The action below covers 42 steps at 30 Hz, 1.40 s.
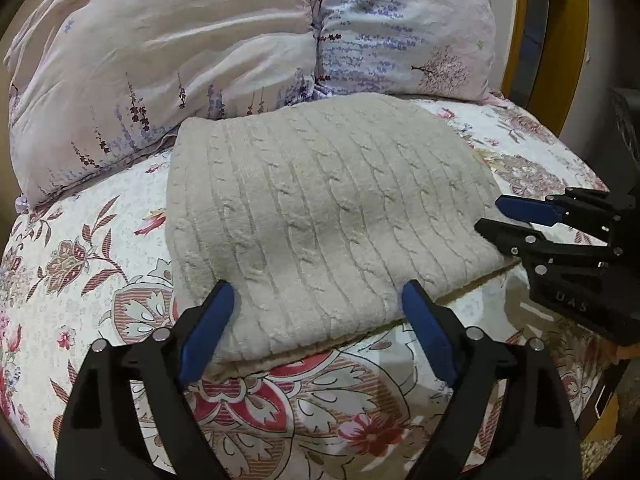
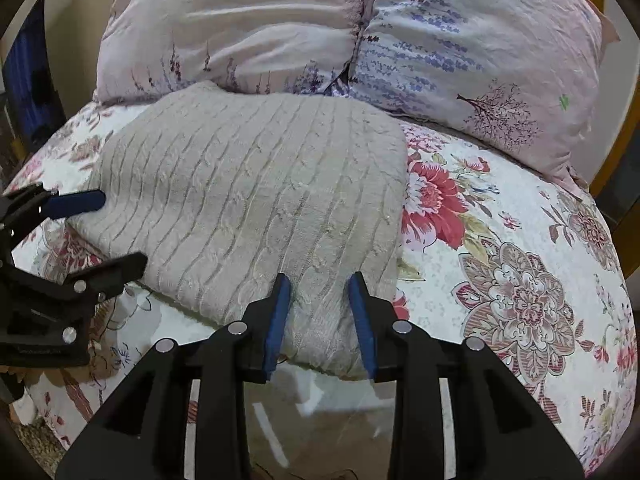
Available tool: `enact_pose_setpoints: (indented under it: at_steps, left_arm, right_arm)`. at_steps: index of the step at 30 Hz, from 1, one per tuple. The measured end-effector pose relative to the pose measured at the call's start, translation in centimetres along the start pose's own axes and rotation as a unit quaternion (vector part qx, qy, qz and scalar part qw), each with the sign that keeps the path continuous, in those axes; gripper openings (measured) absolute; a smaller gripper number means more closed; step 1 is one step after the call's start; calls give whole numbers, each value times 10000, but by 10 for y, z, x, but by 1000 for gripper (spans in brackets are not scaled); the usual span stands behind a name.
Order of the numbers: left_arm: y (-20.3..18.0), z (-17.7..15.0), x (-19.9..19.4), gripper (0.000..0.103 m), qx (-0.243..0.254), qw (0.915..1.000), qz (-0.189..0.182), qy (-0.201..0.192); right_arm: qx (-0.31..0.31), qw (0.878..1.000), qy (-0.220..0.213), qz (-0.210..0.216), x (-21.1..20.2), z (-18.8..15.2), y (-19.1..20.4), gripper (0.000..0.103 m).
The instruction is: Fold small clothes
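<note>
A beige cable-knit sweater [image 1: 320, 208] lies folded into a thick rectangle on the floral bedspread [image 1: 80, 264]. My left gripper [image 1: 318, 304] is open, its blue pads either side of the sweater's near edge. It also shows in the right wrist view [image 2: 116, 228] at the sweater's left corner. My right gripper [image 2: 320, 292] is open with the sweater's [image 2: 248, 200] near corner between its pads, which do not pinch it. In the left wrist view the right gripper [image 1: 490, 216] sits at the sweater's right edge.
Two large floral pillows [image 1: 168, 64] [image 1: 404, 28] lean behind the sweater at the head of the bed. The bedspread's near edge drops off below the grippers [image 2: 320, 420]. A yellow wooden frame [image 1: 516, 40] stands at the far right.
</note>
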<state>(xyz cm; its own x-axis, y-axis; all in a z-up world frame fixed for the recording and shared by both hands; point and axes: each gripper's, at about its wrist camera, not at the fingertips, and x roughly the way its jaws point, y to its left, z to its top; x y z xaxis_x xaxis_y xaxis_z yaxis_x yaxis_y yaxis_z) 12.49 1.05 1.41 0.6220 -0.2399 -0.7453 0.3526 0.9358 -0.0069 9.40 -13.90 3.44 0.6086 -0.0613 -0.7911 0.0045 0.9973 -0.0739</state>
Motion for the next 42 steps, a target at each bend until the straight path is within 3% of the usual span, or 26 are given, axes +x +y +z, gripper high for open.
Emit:
enact_pose_setpoints:
  at_steps: [1,4,7,9,13,19,24,29,42]
  left_arm:
    - [0,-2,-3,90,-30,10000,-38,-67]
    - [4,-8,-17,98,-201,9993,-192,-251]
    - [11,-15,-29,101,-370,9987,-31,-350]
    - [19,-21,-35,101,-573,9974,343,-286]
    - [37,-32,-42,101,-974,9936,561,-120]
    - [47,-41,-47,101,-1295,9900,557,35]
    - [37,-42,-44,101,-1208,9906,617,160]
    - [29,-43,-34,101,-1116,9894,822,432]
    - [29,-46,-20,101,-1129,9876,842,694]
  right_arm:
    - [94,9999,-46,60,-3,-1,-2,43]
    - [345,9991,-230,126,-16,-4,-8,85]
    - [402,9976,-504,234,-31,-7,-11,86]
    - [480,9964,-631,305,-38,-9,-13,92]
    - [627,9952,-727,169,-44,-14,-12,101]
    - [967,9900,-1027,-73,-53,-25,-9,102]
    - [998,9934,-409,385,-39,-31,2,102]
    - [849,9963,-107,36,-26,-35,18,102]
    - [925,9953,286,-66,-12,-37,19,102]
